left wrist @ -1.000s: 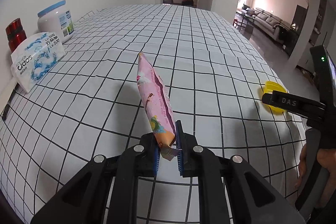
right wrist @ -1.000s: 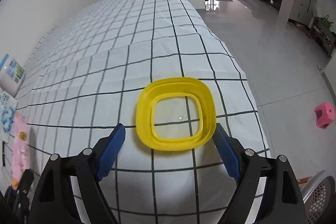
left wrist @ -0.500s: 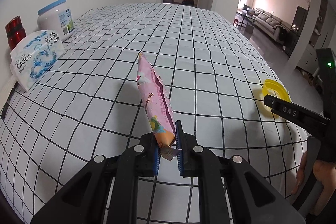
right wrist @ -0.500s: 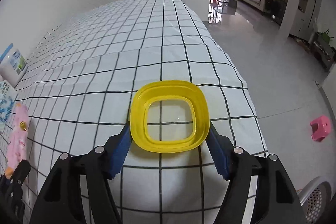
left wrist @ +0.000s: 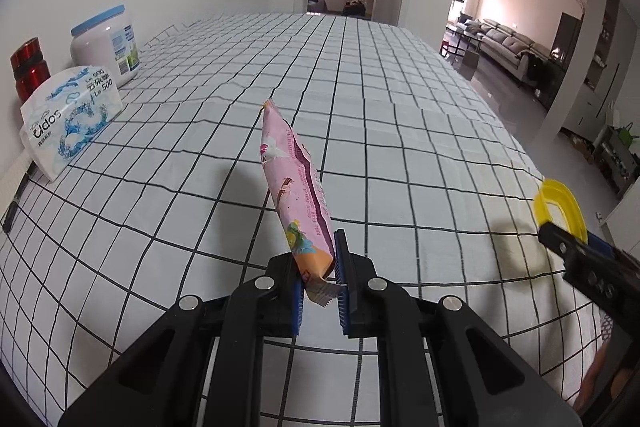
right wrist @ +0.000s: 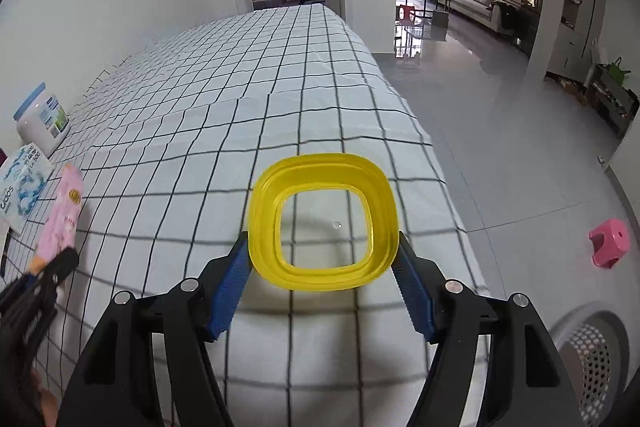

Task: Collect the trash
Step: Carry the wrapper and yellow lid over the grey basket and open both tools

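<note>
My left gripper point(left wrist: 319, 281) has its fingers narrowed hard on the crimped bottom end of the pink snack wrapper point(left wrist: 296, 183), which stands up and away from them over the checked tabletop point(left wrist: 400, 131), clear of the cloth. My right gripper point(right wrist: 322, 281) has just been closing its fingers, and the yellow lid point(right wrist: 323, 221) now sits between them, one blue pad point(right wrist: 230, 285) against each outer edge; it casts a shadow on the cloth below, so I judge it lifted and held. Both pieces of trash are in my fingers, then, and the white perforated bin point(right wrist: 592, 351) shows low and to the right of my right fingers, beyond the tabletop's edge. The weak point, as I judge it, is the lid: I hold it only by two smooth, sloped rims, at a wide span, so a quick swing toward the bin or any slackening could let it pivot or squirt out and fall to the floor. The wrapper is light and pinched only at its seam; it could flop sideways and catch the bin's rim, or cling to a pad on release. Far off to the left of my left fingers, the tissue pack point(left wrist: 66, 115), the white jar point(left wrist: 106, 45) and the red bottle point(left wrist: 30, 69) stand by the wall, not trash as far as I can judge, and well out of my path.
</note>
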